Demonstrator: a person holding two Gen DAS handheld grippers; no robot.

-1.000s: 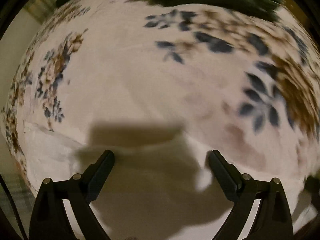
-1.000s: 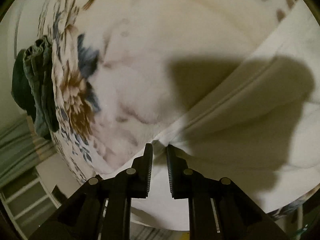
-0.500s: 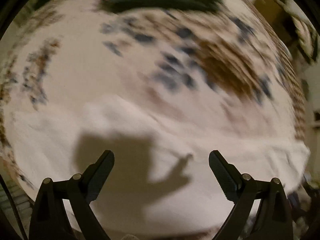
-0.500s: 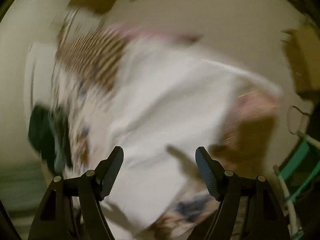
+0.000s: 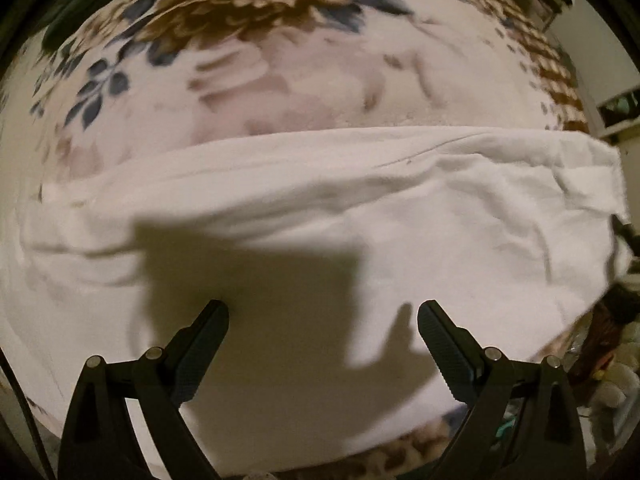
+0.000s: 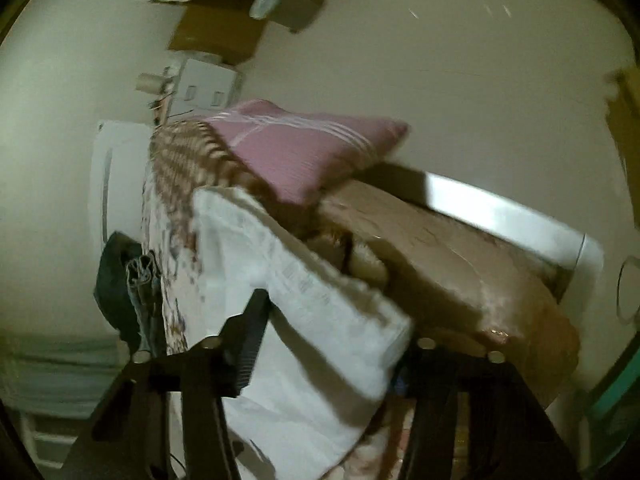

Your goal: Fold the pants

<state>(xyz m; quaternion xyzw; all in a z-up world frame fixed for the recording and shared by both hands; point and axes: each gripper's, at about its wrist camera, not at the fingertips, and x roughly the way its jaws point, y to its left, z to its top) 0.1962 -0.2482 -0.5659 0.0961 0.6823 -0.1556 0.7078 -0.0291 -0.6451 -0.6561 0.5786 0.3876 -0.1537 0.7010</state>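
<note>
A bed (image 5: 304, 92) with a floral cover in brown, blue and faded pink fills the left wrist view, with bare cover open beyond the far edge of the cloth. In the right wrist view the bed (image 6: 460, 256) runs away toward a cream wall, a pink striped pillow (image 6: 304, 148) at its far end and a brown blanket (image 6: 472, 276) along one side. The white pants (image 5: 360, 216) lie flat on the cover, their long axis running left to right across the left view; the far edge is a smooth fold line, and the right end is a straight hemmed edge near the side of the bed. In the right view the pants (image 6: 304, 304) stretch away toward the pillow, blurred. A dark heap of clothes (image 6: 128, 284) sits at the bed's edge, well apart. The left gripper (image 5: 323, 322) hangs over the pants with fingers spread wide, holding nothing. The right gripper (image 6: 332, 332) is also spread, the near part of the pants lying between its fingers.
</note>
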